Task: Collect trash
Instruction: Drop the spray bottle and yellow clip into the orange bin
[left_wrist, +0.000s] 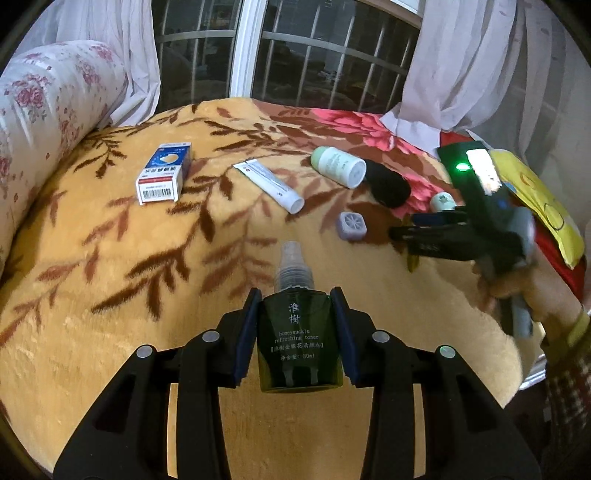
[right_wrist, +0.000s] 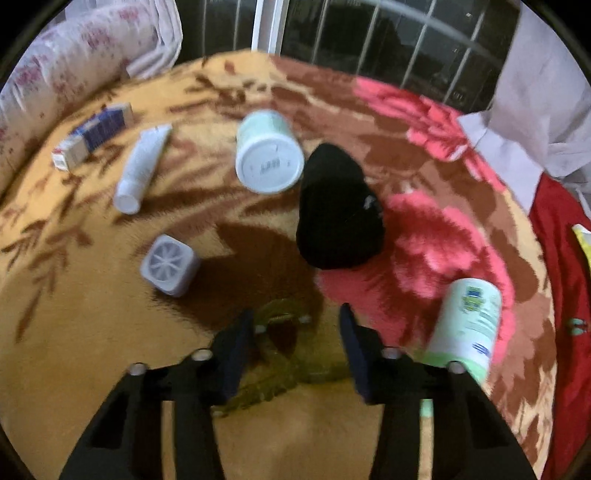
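Observation:
My left gripper (left_wrist: 295, 306) is shut on a dark green toner spray bottle (left_wrist: 299, 343), held above the blanket. My right gripper (right_wrist: 295, 325) is open, with an olive-green hair clip (right_wrist: 280, 354) lying on the blanket between and below its fingers. It also shows at the right of the left wrist view (left_wrist: 402, 227). On the blanket lie a blue and white box (left_wrist: 164, 173), a white tube (left_wrist: 271, 184), a pale green jar (right_wrist: 267, 151), a black cloth (right_wrist: 338, 210), a purple square case (right_wrist: 170, 266) and a small green bottle (right_wrist: 467, 325).
The bed has a yellow leaf-pattern blanket (left_wrist: 110, 277) with red flowers at the right. A floral pillow (left_wrist: 44, 110) lies at the left. A window with bars and white curtains (left_wrist: 461, 66) is behind. A yellow bag (left_wrist: 546, 206) is at the right.

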